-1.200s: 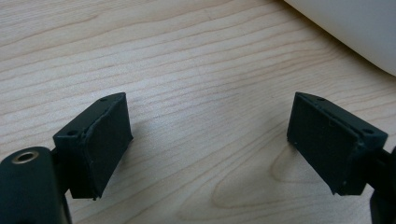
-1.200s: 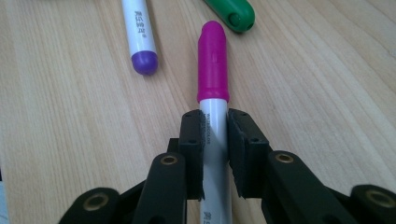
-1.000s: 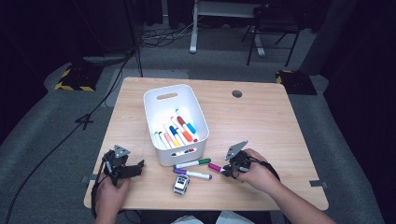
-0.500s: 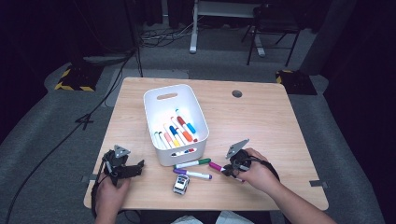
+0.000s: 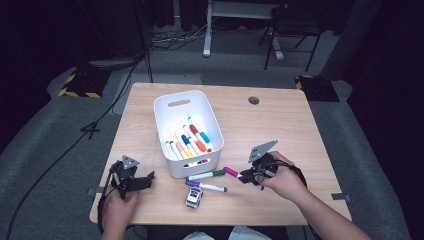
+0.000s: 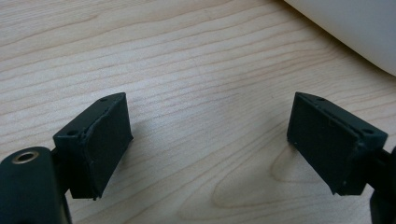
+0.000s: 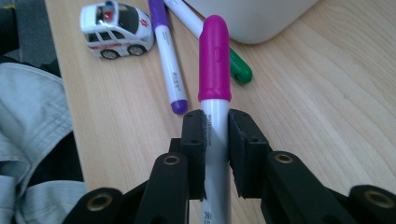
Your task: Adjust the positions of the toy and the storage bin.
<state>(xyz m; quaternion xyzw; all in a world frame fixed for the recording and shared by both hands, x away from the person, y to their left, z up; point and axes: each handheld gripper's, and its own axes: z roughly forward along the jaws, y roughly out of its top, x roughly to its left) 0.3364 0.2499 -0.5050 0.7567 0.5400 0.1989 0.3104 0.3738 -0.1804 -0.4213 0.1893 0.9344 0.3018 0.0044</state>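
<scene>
Seen from the high view: right gripper (image 5: pixel 248 177), lower right of centre in the frame, clenched on a pink-capped marker (image 5: pixel 231 172) and held just off the wooden counter (image 5: pixel 280 130), pink cap pointing toward the white bin (image 5: pixel 214 125). In the right gripper view, same marker (image 7: pixel 214 70) pinned by its white barrel between the two black pads (image 7: pixel 195 140), cap jutting upward past them toward the frame's top centre. Below and beyond it on the counter: a green-capped marker (image 7: pixel 239 69) just right of the pink cap, a purple-capped marker (image 7: pixel 168 65) to its left, a toy police car (image 7: pixel 116 29) at upper left. From above, green-capped marker (image 5: pixel 205 175) lying just in front of the bin, purple-capped one (image 5: pixel 206 186) a little nearer the bottom edge, the car (image 5: pixel 194 197) beside it. More markers heaped inside the bin, centre of the frame. Left gripper (image 5: pixel 145 181), lower left of the high view, released and resting by the counter's near edge; in the left gripper view, left gripper (image 6: pixel 210 149) spread wide over bare wood, nothing between the pads, bin wall (image 6: pixel 355 28) curving across the upper right corner.
</scene>
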